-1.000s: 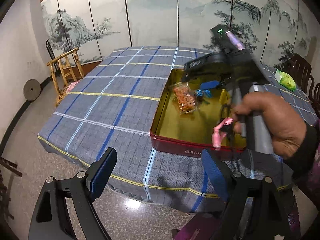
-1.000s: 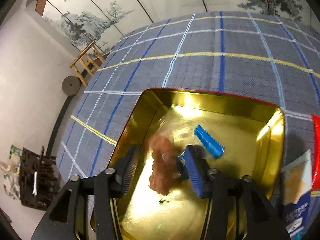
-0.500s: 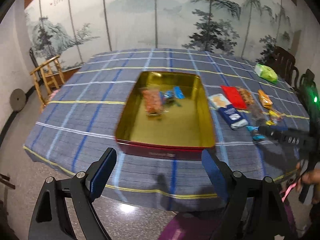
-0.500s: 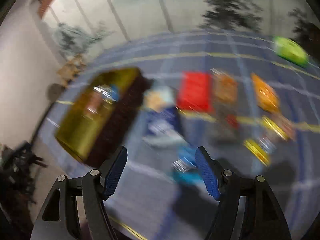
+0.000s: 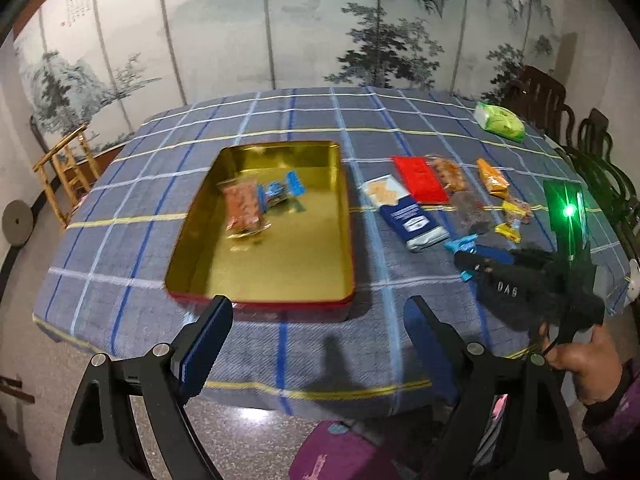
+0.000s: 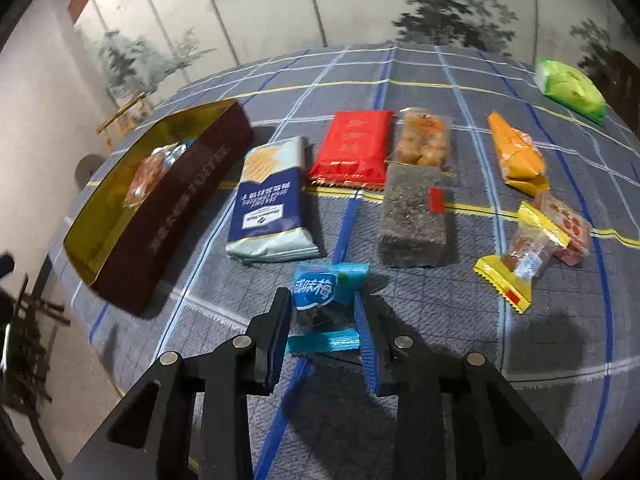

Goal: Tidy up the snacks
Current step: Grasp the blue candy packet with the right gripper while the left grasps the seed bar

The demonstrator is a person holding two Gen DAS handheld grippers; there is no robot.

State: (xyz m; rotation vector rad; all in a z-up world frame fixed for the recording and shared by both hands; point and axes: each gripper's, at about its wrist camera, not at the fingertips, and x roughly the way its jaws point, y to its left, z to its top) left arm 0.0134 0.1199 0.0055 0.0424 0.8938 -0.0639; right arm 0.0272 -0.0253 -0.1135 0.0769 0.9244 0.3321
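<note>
Right wrist view: right gripper (image 6: 322, 322) closing around blue plum candy packet (image 6: 326, 300) on tablecloth (image 6: 440, 312), for transfer to gold tin (image 6: 176, 208); left gripper (image 5: 316, 344) spread wide, empty, waiting near tin.

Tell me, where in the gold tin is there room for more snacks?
The tin is bare across its near half, by the red front wall. Its far end holds the orange packet and blue candies. Beside it, right, the cloth is crowded with snacks.

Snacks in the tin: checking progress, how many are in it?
2: an orange snack pack and a blue-wrapped candy beside it, toward the gold tin's far-left end.
</note>
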